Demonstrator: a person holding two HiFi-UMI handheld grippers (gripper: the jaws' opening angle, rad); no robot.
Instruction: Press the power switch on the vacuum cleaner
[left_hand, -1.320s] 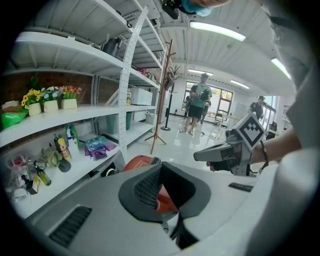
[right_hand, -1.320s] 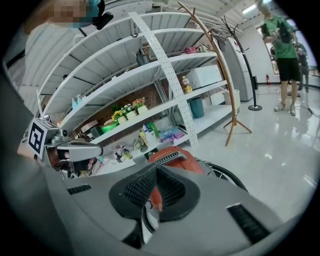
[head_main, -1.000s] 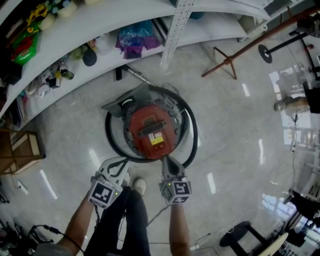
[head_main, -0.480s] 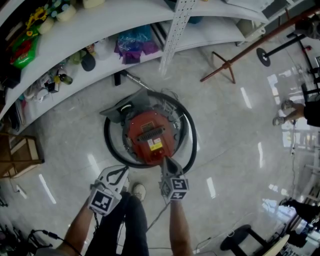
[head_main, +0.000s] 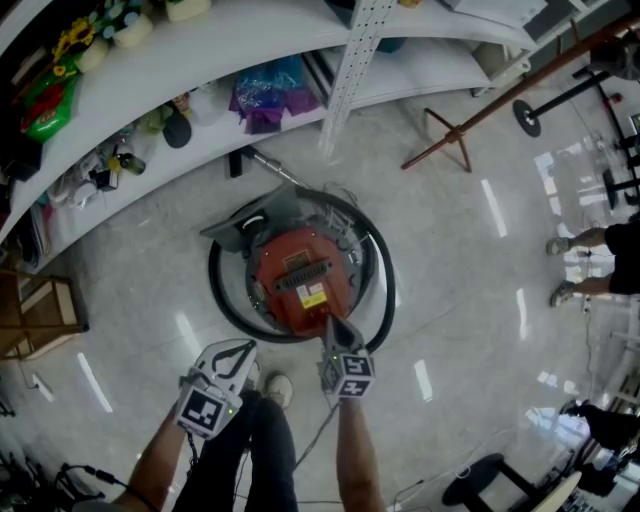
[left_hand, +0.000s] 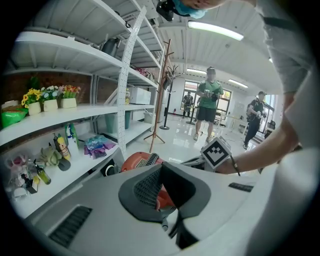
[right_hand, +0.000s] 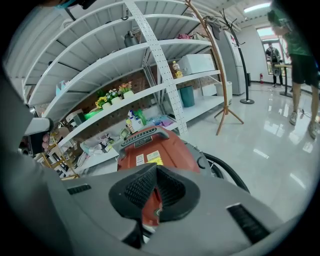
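Over the last second my right gripper (head_main: 330, 322) has crept forward. Its tip now lies closer to the yellow label (head_main: 313, 297) on the vacuum cleaner (head_main: 298, 250). The person (head_main: 600, 255) at the right edge of the floor (head_main: 470, 250) has stepped further into sight, both feet now showing. My left gripper (head_main: 240, 350) has kept its place relative to the vacuum cleaner.

The white shelving (head_main: 200, 55) curves across the far side. Its shelves are loaded with small goods, among them a purple bag (head_main: 265, 95). Pale, glossy floor fills the rest. The vacuum cleaner stands on the floor just in front of the shelving's bottom shelf. It has a round red body with a black grille on top. A black hose (head_main: 213, 280) loops almost all the way round it. A wooden coat stand (head_main: 455, 125) has its feet on the floor near the shelving's upright post.

My right gripper is clenched on nothing, its jaw tips pressed together. Behind them I see only the red shell. The tip sits over the near rim of the red body, just short of the yellow label. I cannot tell whether it touches, and I cannot pick out the switch itself. My left gripper is clenched on nothing too. I hold it off the near left side of the vacuum cleaner, outside the hose loop and apart from it. My shoe (head_main: 278, 378) rests on the floor between the two grippers.
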